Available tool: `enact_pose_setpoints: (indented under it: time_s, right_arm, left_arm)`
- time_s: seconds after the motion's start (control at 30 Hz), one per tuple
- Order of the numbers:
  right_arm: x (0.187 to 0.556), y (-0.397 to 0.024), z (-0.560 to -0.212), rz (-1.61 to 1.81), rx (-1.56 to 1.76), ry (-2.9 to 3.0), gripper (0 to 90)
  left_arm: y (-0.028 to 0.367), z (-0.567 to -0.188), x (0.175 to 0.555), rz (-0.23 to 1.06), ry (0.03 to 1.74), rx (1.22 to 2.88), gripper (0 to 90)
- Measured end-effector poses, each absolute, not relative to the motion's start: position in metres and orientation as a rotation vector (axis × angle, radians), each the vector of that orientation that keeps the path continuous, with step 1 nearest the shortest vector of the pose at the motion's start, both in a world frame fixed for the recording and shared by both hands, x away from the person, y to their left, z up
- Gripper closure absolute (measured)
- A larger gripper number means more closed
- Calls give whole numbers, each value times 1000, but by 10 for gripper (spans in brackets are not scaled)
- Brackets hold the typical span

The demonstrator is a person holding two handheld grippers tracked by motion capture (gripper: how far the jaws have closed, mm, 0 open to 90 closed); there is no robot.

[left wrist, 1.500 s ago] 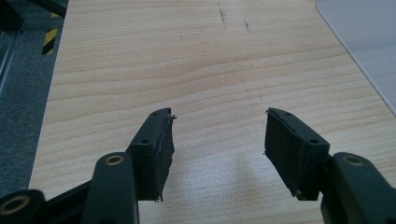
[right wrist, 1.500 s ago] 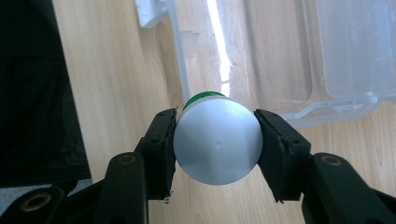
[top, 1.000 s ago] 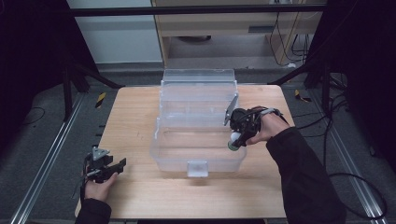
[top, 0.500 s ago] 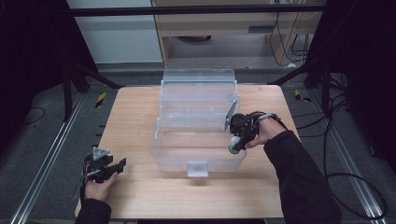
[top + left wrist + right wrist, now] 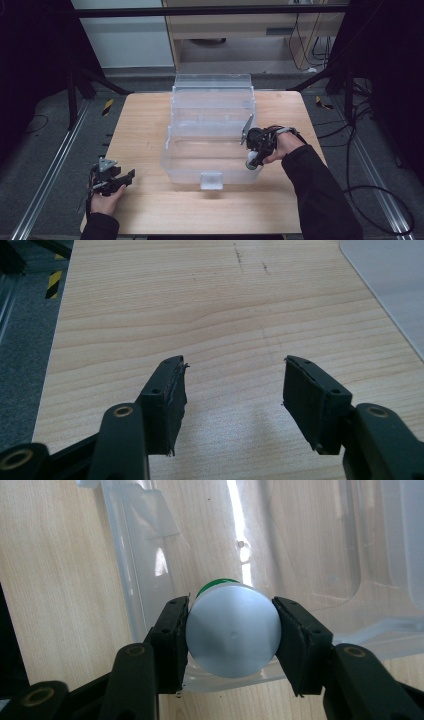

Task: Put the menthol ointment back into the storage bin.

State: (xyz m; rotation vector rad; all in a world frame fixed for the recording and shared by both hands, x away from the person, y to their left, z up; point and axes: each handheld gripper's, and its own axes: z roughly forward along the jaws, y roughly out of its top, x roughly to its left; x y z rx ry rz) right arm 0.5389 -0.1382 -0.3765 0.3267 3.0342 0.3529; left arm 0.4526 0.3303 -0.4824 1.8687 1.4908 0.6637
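A clear plastic box [image 5: 175, 160] with its lid [image 5: 212, 92] swung open stands mid-table. My right gripper [image 5: 252, 162] hangs over the box's front right corner, shut on a small round container [image 5: 233, 630] with a pale flat end and a green band behind it. In the right gripper view the container sits above the box's bare floor [image 5: 300, 545], close to the wall [image 5: 142, 610]. My left gripper [image 5: 117, 181] rests at the table's front left corner; its fingers [image 5: 167, 402] stand wide apart over bare wood with nothing between them.
The wooden table [image 5: 140, 125] has free room left of the box and along its front edge. A latch tab [image 5: 211, 180] juts from the box's front wall. Beyond the table are grey floor, metal rails [image 5: 50, 170] and trailing cables [image 5: 380, 200].
My right gripper has moved slightly toward the box's front corner with the container in it. The left gripper has stayed put.
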Motion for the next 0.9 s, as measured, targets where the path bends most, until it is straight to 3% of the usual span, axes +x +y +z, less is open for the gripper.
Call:
enact_pose_setpoints:
  time_s: [0.9]
  right_arm:
    - [538, -137, -397, 296, 306, 3065, 503]
  left_arm:
    - [330, -483, 453, 662, 1490, 1873, 419]
